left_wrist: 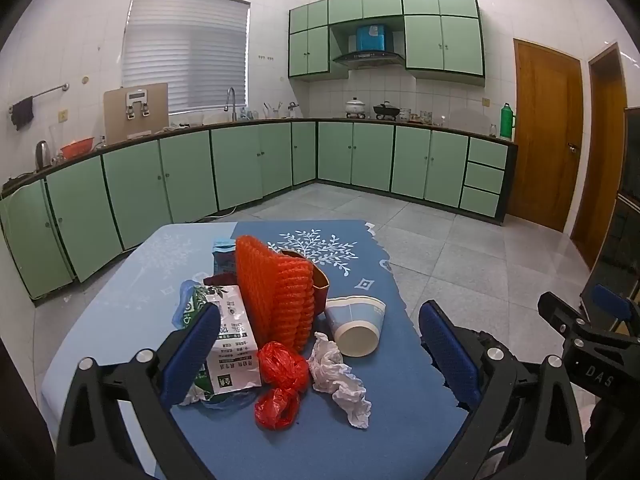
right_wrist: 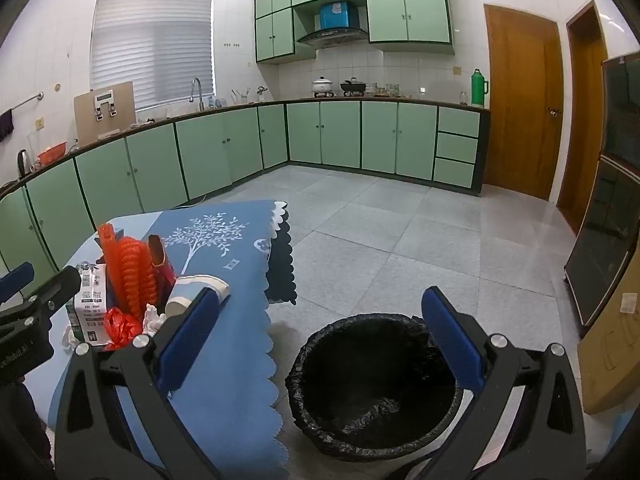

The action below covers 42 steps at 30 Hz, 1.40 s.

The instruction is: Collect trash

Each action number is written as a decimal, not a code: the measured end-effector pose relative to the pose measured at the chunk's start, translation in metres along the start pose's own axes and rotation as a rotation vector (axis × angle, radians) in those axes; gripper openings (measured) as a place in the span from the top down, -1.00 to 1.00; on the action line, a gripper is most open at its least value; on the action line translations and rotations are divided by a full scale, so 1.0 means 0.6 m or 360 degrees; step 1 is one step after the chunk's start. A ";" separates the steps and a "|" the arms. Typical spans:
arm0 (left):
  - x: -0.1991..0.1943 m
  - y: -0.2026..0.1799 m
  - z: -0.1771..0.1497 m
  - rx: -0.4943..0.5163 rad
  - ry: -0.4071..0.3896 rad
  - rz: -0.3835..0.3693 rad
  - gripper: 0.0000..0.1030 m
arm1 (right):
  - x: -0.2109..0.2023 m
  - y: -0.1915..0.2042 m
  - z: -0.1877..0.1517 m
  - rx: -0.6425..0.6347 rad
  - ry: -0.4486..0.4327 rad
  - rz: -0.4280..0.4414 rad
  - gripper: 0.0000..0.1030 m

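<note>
Left wrist view: the left gripper (left_wrist: pixel 320 356) is hovering at the bottom of the frame, its jaws spread wide and holding nothing, so collecting appears to be just beginning. Between them, on the blue-clothed surface (left_wrist: pixel 132 280), a pile of trash is lying: from left to right a white and green carton (left_wrist: pixel 232 340), orange foam netting (left_wrist: pixel 276 292), a crumpled red plastic bag (left_wrist: pixel 280 380), a crumpled white tissue (left_wrist: pixel 340 376), and a tipped blue paper cup (left_wrist: pixel 356 328), apparently empty. Next, the jaws probably need lowering around one piece. Right wrist view: the right gripper (right_wrist: pixel 320 344), jaws likewise spread and empty, is pointing at a black-lined trash bin (right_wrist: pixel 376 388) on the floor at lower centre, seemingly empty.
</note>
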State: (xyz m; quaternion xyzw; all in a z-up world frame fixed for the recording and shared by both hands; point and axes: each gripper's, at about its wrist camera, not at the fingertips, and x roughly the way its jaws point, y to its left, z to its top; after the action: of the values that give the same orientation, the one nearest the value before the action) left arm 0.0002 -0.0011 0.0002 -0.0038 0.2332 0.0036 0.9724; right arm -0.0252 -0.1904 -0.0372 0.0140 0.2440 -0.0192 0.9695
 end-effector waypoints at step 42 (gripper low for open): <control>-0.003 0.013 0.002 0.0005 0.0001 0.0005 -0.88 | 0.005 0.005 0.003 0.0008 0.0014 0.0005 -0.90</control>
State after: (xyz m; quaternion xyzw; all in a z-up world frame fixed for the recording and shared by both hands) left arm -0.0008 0.0068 0.0018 -0.0018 0.2334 0.0049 0.9724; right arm -0.0214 -0.1873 -0.0372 0.0168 0.2483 -0.0182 0.9684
